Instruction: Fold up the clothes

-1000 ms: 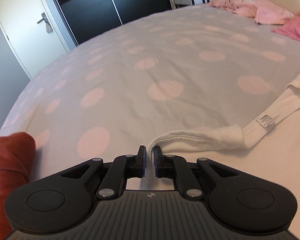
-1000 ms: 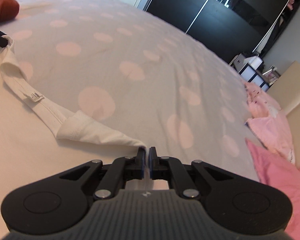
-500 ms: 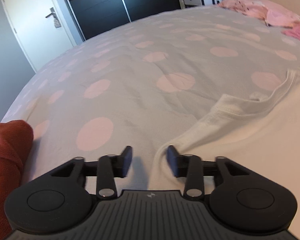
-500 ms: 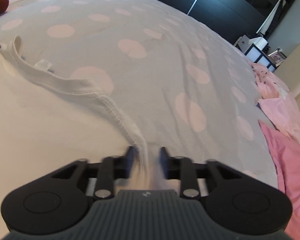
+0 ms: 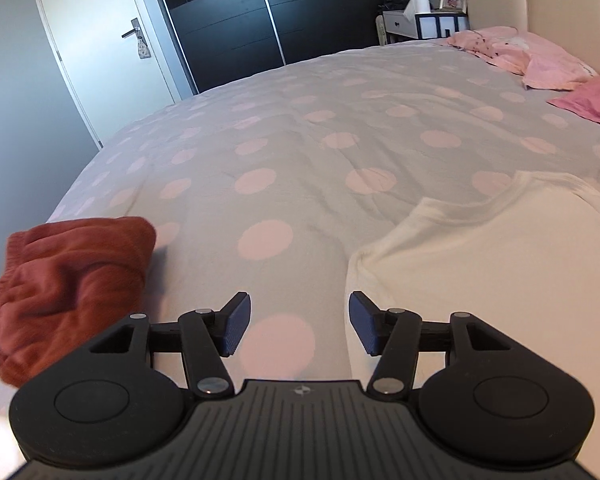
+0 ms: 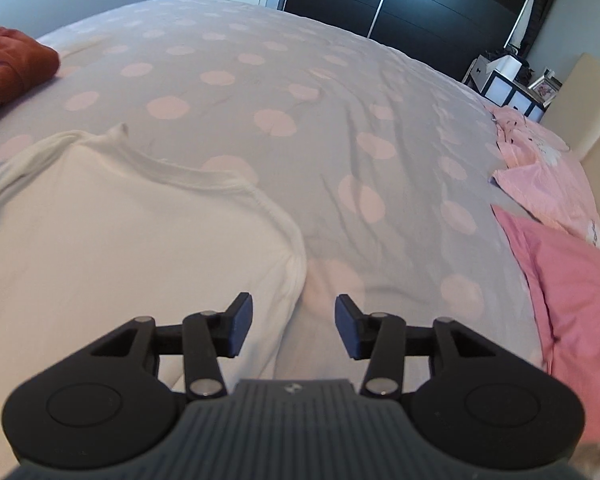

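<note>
The white T-shirt [image 6: 120,248] is laid flat on the spotted duvet [image 5: 300,168], neckline farthest from both grippers. The left gripper [image 5: 299,330] and right gripper [image 6: 294,330] have just been opening; nothing is gripped. Spreading appears complete; a fresh edge grasp is judged next.

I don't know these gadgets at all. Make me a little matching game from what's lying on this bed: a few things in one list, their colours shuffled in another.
Things:
1. T-shirt
2. Crumpled garment
3. Pillow
4. Bedspread

Colours:
a. grey with pale pink dots
b. rust red
c. white
d. pink

Pairs: 1-c, 2-b, 3-d, 4-a
</note>
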### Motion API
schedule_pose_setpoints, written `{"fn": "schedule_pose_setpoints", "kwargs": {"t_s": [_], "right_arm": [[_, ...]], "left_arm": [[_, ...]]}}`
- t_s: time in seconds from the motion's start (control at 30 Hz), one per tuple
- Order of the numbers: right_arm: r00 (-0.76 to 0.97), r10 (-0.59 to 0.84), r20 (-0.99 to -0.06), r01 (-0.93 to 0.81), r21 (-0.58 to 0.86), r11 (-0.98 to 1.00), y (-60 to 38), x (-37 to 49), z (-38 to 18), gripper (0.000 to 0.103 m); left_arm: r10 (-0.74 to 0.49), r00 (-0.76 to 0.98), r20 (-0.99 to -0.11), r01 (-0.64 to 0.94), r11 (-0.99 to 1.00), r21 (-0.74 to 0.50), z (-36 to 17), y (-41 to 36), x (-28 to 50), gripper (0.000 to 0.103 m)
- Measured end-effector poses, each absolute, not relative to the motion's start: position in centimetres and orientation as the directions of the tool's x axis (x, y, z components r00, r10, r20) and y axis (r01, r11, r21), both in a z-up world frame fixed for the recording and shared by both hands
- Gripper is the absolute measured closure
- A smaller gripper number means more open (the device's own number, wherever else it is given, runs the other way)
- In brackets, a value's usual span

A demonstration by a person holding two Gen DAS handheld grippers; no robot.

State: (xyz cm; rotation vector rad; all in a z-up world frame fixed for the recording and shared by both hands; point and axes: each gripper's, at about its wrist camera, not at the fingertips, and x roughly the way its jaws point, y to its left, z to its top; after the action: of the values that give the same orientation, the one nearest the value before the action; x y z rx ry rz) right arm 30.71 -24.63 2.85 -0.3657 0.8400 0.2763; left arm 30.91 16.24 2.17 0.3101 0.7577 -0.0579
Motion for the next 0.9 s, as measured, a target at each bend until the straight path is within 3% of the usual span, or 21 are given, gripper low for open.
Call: {"fn": "schedule_pose_setpoints", "kwargs": {"t_s": [0.23, 0.37, 0.67, 0.77, 0.83, 0.9], "right_arm": [[0.622, 0.176, -0.763, -0.37, -0.088, 0.925, -26.3, 20.3, 5.5, 0.046], [0.617, 0.228, -0.754, -0.364, -0.017, 0.931, -26.6, 14.2, 6.1, 0.03], [0.52, 0.198, -0.831, -0.367, -0.008, 0.93, -26.6, 4.3, 1.6, 0.03], [0.45, 0.246, -0.858, -0.35, 0.084, 0.933, -26.9, 2.3, -0.1, 0.039], [0.411, 0.273, -0.87, -0.348, 0.127, 0.929, -26.4, 1.4, -1.3, 0.055], [0.38, 0.276, -0.883, -0.345, 0.141, 0.928, -25.7, 1.2, -2.5, 0.062]], "left_arm": [[0.033, 0.702, -0.711, 0.194, 0.952, 0.235, 4.9, 16.2, 22.4, 0.05], [0.0, 0.681, -0.733, 0.206, 0.959, 0.192, 5.2, 15.7, 17.7, 0.05], [-0.022, 0.602, -0.799, 0.196, 0.973, 0.121, 2.5, 15.8, 9.0, 0.05], [-0.024, 0.585, -0.811, 0.164, 0.982, 0.089, 1.7, 16.4, 7.6, 0.05], [-0.022, 0.571, -0.821, 0.153, 0.985, 0.079, 1.2, 16.6, 7.0, 0.05], [-0.008, 0.572, -0.82, 0.14, 0.986, 0.088, 1.0, 16.8, 6.6, 0.05]]}}
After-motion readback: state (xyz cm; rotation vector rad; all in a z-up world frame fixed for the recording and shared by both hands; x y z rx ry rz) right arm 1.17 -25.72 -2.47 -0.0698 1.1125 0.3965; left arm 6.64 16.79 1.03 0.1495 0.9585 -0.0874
